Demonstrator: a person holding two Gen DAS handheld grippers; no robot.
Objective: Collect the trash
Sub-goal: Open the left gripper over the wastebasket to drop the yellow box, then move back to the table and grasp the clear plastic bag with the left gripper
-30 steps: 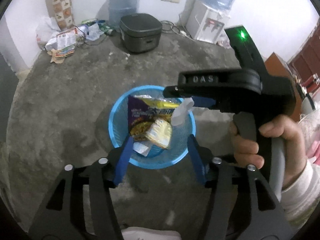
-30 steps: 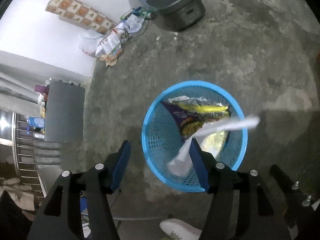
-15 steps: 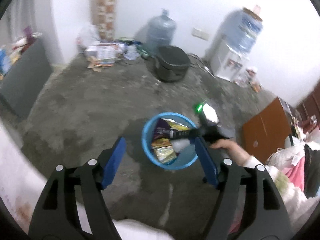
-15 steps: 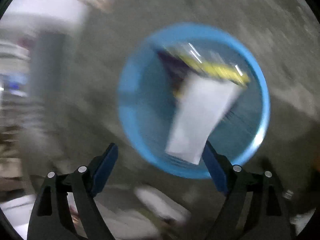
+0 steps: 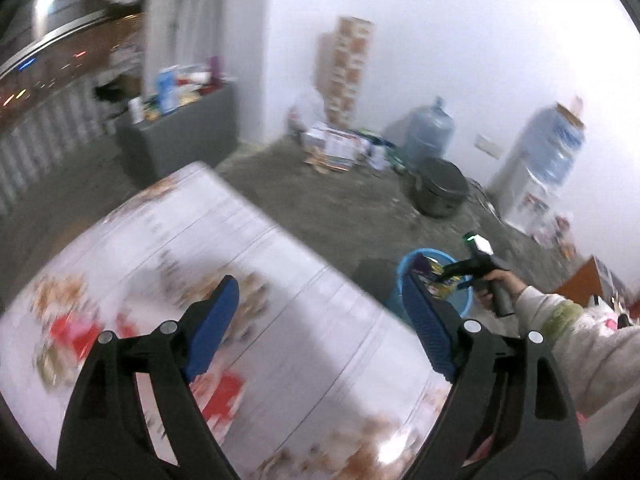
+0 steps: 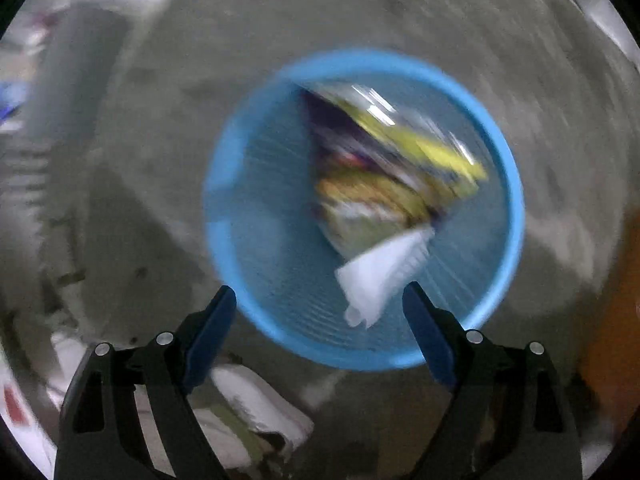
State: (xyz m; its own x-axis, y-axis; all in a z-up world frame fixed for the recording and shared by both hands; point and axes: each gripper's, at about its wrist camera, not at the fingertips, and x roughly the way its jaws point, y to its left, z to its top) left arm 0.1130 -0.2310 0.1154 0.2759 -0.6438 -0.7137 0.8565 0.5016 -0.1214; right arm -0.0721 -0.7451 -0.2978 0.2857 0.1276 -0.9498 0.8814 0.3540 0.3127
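Observation:
A blue mesh basket (image 6: 516, 200) stands on the concrete floor, holding yellow and purple snack wrappers (image 6: 392, 160). A white piece of paper (image 6: 380, 276) lies loose inside it, near the front rim. My right gripper (image 6: 320, 290) hovers above the basket, pointing down, open, with nothing between its pads. In the left wrist view the basket (image 5: 408, 268) is small at the right, with the right gripper (image 5: 450, 276) in a person's hand over it. My left gripper (image 5: 319, 284) hangs over a table with a white patterned cloth (image 5: 200, 240), jaws opening and holding nothing.
Blurred red and brown items (image 5: 68, 332) lie on the cloth. A grey cabinet (image 5: 180, 136), litter by the wall (image 5: 336, 148), a water jug (image 5: 430, 132), a dark cooker (image 5: 440, 192) and a water dispenser (image 5: 548, 160) ring the floor. A white shoe (image 6: 256, 404) sits near the basket.
My left gripper swung up and away from the basket to above the table, its jaws widening. The right gripper's jaws widened and the white paper dropped from them into the basket.

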